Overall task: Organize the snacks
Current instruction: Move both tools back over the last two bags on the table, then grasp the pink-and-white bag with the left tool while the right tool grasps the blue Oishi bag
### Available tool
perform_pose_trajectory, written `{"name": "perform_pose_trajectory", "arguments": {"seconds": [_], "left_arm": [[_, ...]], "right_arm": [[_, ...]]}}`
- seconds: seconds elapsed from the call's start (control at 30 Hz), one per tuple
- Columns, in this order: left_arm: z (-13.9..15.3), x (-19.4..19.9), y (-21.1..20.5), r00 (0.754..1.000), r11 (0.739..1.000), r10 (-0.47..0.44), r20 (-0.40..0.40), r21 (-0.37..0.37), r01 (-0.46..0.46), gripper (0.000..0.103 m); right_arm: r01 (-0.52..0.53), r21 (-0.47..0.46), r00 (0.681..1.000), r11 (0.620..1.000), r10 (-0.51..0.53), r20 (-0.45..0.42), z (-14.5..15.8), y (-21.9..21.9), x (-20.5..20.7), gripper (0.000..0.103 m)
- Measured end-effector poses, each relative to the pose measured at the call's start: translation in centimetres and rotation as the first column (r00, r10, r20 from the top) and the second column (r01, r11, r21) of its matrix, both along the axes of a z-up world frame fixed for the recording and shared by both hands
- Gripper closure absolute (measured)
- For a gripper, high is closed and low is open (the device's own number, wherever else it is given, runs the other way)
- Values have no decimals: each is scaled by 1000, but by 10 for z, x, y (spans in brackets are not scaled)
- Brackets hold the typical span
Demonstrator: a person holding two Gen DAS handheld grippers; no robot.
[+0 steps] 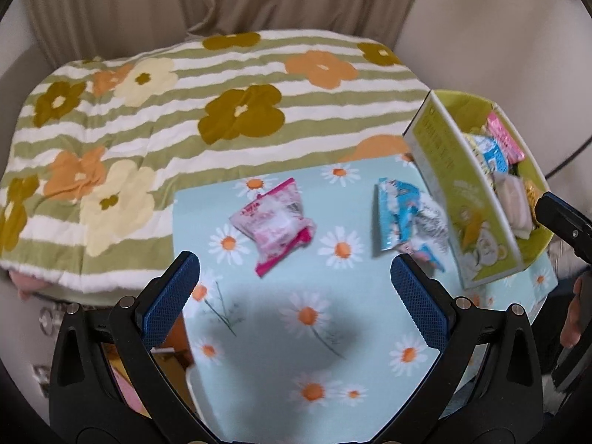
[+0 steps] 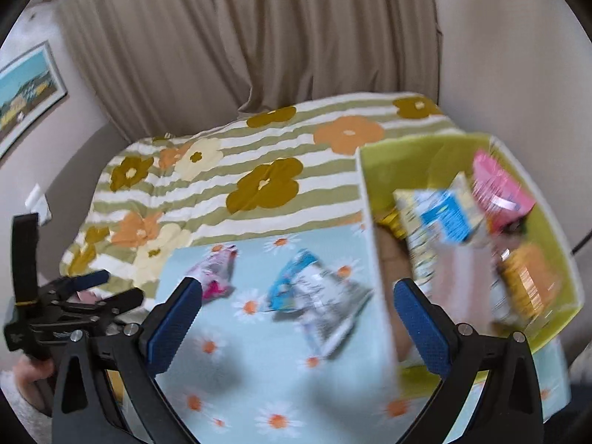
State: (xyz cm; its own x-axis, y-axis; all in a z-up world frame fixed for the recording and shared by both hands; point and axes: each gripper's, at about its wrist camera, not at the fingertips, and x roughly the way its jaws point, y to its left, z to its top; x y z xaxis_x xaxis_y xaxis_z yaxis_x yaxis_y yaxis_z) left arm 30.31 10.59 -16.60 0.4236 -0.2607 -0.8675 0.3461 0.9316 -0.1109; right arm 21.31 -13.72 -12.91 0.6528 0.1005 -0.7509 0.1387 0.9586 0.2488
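Note:
A pink snack packet lies on the light blue daisy cloth, with a blue and silver snack packet to its right. Both show blurred in the right wrist view, the pink packet and the blue one. A green box at the right holds several snack packets; it also shows in the right wrist view. My left gripper is open and empty above the cloth, just short of the pink packet. My right gripper is open and empty over the box's left wall.
A striped flower blanket covers the bed beyond the cloth. Beige curtains hang behind. The left gripper shows at the left edge of the right wrist view. A framed picture hangs on the left wall.

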Motion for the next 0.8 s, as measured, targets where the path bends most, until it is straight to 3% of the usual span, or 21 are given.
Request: {"name": "perform_pose_trajectory", "arguments": {"seconds": [0.27, 0.53, 0.8], "left_arm": [[-42, 52, -1, 990, 992, -126, -64, 4, 126, 0], [-101, 86, -21, 959, 966, -247, -135, 37, 254, 0], [-141, 100, -36, 935, 947, -306, -179, 46, 319, 0]], "right_arm": [[164, -30, 985, 986, -165, -54, -54, 36, 17, 0], [223, -80, 971, 971, -229, -71, -97, 46, 39, 0], [204, -256, 972, 945, -227, -63, -116, 58, 66, 0]]}}
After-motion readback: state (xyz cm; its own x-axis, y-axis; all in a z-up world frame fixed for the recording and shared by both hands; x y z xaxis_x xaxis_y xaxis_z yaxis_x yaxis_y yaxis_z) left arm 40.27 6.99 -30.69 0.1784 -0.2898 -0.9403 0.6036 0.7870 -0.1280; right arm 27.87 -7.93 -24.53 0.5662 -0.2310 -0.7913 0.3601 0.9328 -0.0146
